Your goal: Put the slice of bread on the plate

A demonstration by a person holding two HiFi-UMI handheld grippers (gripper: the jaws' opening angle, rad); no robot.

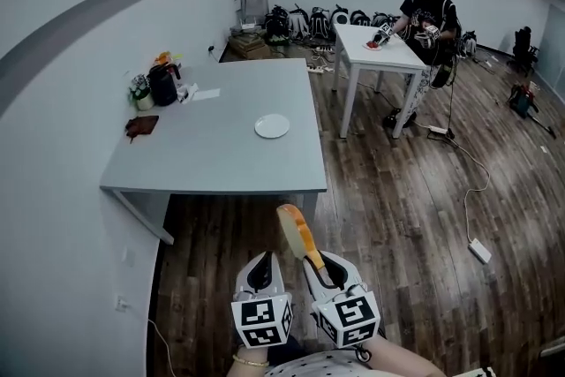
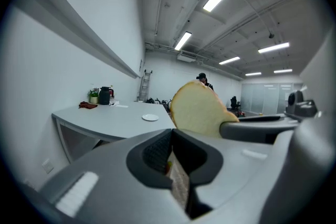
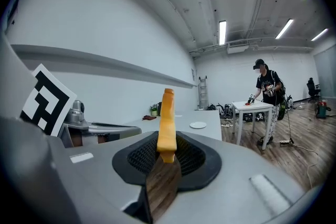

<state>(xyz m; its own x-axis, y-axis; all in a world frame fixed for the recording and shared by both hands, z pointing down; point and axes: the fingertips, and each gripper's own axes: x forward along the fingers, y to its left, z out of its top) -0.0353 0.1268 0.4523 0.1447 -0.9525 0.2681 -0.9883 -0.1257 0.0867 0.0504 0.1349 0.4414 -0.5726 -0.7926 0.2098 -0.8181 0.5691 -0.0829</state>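
The right tool (image 1: 320,265) is clamped on the slice of bread (image 1: 296,232). The slice stands on edge between the two dark pads, its orange crust facing up, and most of it sticks out forward and upward past the jaw tips. In the right gripper view it rises straight up the middle of the gap, with wooden floor (image 1: 397,190) showing below it.

The left tool (image 1: 265,262) sits just beside the right one, on its left, and points the same way. Its jaws are drawn together to a thin slit with nothing in them. From its own view the broad pale face of the slice shows just off to its right.

Both tools are held out over the floor, short of the near edge of the grey surface (image 1: 221,154). The white plate (image 1: 272,126) lies on that surface straight ahead of the tools and well apart from them, nearer its right edge. It has nothing on it.

Further ahead and to the left of the tools, at the far corner by the wall, stand a dark jug (image 1: 162,85) and a few small items, with a dark red cloth (image 1: 141,126) lying a little nearer.

Far ahead and to the right, another person (image 1: 428,9) stands at a small white table (image 1: 375,49).
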